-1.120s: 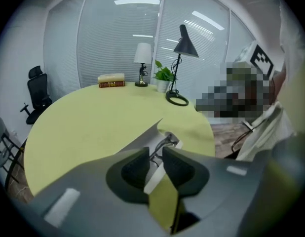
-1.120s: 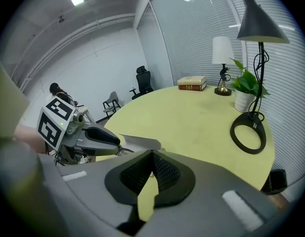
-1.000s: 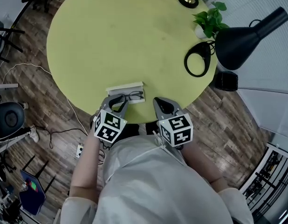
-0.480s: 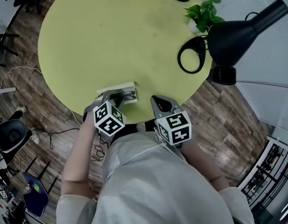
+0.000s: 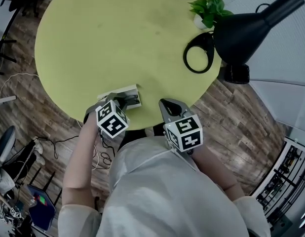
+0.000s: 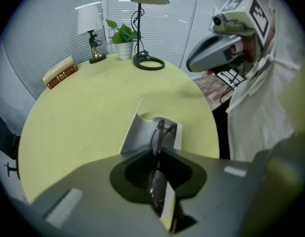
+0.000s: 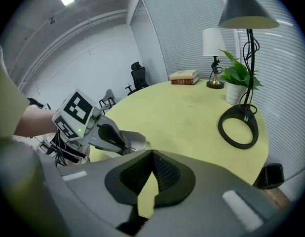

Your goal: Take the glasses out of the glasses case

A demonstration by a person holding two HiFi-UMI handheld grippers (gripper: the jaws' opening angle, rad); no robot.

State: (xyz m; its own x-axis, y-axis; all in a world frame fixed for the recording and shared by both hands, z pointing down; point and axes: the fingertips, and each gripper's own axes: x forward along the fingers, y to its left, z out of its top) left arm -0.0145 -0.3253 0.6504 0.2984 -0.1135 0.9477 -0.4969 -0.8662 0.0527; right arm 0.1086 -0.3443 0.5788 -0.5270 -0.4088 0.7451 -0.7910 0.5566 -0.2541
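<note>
The white hinged glasses case (image 6: 136, 132) lies open at the near edge of the round yellow-green table (image 5: 118, 33). The left gripper (image 6: 158, 151) has its jaws pinched on the thin black-framed glasses (image 6: 158, 131), which stand on edge over the case's open tray. The grasp looks made, then, but the lift-out seems unfinished: the frame appears to sit in or just above the tray, and whether it touches the lining cannot be told. What is left is raising the glasses clear of the case. The right gripper (image 7: 151, 154) hovers just beside the near edge with its jaws pressed together at the tips and nothing between them. In the head view the left gripper covers most of the glasses. In its own view the jaws hide the lower part of the frame, so the exact grip point is hard to make out.
</note>
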